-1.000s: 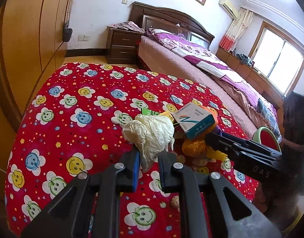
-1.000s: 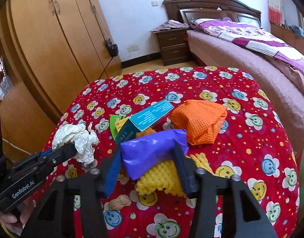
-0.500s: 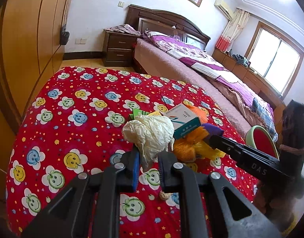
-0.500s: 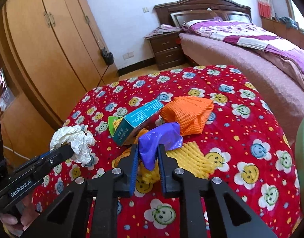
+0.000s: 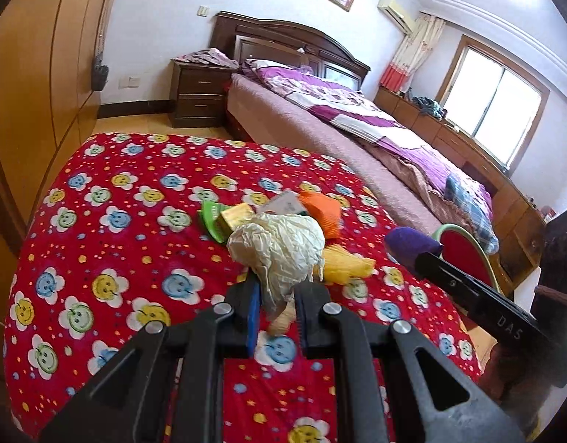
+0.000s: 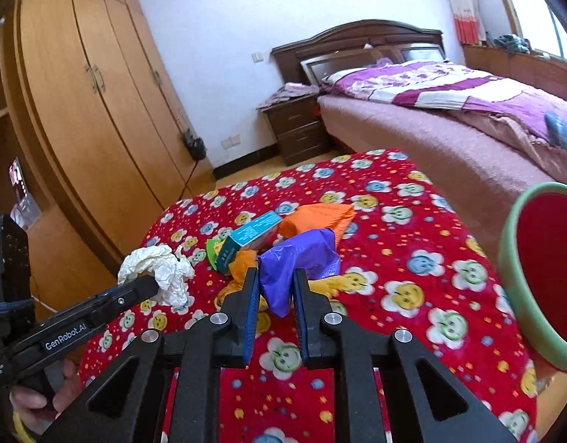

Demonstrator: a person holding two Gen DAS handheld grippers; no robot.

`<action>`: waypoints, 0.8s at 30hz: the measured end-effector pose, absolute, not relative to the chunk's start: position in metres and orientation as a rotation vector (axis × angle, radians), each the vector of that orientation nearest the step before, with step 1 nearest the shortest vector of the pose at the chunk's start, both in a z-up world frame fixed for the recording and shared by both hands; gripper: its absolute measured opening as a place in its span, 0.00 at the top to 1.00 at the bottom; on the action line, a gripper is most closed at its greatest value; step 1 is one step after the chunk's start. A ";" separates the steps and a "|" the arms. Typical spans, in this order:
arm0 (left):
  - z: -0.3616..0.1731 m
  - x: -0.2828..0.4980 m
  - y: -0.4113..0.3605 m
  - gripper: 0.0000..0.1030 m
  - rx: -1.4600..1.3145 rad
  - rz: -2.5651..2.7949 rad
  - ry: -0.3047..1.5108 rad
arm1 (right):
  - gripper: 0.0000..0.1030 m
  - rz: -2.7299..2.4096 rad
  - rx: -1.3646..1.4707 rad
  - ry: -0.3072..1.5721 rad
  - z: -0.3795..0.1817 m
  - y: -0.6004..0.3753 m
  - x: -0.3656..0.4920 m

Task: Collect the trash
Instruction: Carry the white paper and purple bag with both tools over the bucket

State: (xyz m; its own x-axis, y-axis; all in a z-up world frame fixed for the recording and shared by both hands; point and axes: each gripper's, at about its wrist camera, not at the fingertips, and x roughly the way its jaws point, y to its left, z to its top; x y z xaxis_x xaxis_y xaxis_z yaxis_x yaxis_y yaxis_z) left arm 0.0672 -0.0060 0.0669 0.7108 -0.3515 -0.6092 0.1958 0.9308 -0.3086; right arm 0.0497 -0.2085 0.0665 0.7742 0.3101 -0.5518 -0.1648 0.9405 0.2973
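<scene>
While both grippers are clamping a piece of trash each, the step in hand looks like the carry from pickup to bin. The left gripper (image 5: 277, 297) is pinching the crumpled white paper (image 5: 279, 249) by its lower tail, the wad bulging above the fingertips and hanging clear of the red smiley-flower cloth (image 5: 109, 199). The right gripper (image 6: 275, 289) is gripping the purple plastic bag (image 6: 298, 262), its jaws having just been closing on it, with the bag's bulk standing beyond the tips. The green-rimmed red bin (image 6: 512, 269) is sitting at the table's right edge, nearest the right gripper. The next move probably calls for swinging each load over that opening before letting go. The teal box (image 6: 252, 238), orange mesh (image 6: 316, 216) and yellow mesh (image 5: 344, 264) are lying on the cloth, uncollected.
</scene>
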 end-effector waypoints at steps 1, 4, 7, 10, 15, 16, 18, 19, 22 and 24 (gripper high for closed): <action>0.068 0.066 -0.009 0.85 -0.226 -0.311 0.719 | 0.83 0.251 0.240 0.635 0.068 -0.212 0.046; 0.072 0.060 -0.020 0.85 -0.215 -0.333 0.721 | 0.83 0.227 0.248 0.622 0.072 -0.223 0.034; 0.076 0.055 -0.032 0.85 -0.198 -0.353 0.723 | 0.83 0.199 0.251 0.605 0.078 -0.237 0.020; 0.080 0.052 -0.046 0.85 -0.177 -0.375 0.726 | 0.83 0.179 0.257 0.588 0.082 -0.249 0.009; 0.086 0.046 -0.078 0.85 -0.130 -0.416 0.726 | 0.83 0.128 0.276 0.570 0.087 -0.274 -0.007; 0.087 0.047 -0.083 0.85 -0.126 -0.426 0.725 | 0.83 0.114 0.280 0.574 0.087 -0.279 -0.009; 0.088 0.047 -0.098 0.85 -0.115 -0.456 0.728 | 0.83 0.096 0.289 0.579 0.086 -0.288 -0.013; 0.089 0.048 -0.104 0.85 -0.104 -0.469 0.729 | 0.83 0.087 0.292 0.580 0.086 -0.292 -0.015; 0.092 0.049 -0.123 0.85 -0.069 -0.499 0.724 | 0.83 0.051 0.303 0.578 0.085 -0.306 -0.021; 0.093 0.050 -0.137 0.85 -0.041 -0.521 0.720 | 0.83 0.028 0.317 0.576 0.084 -0.317 -0.023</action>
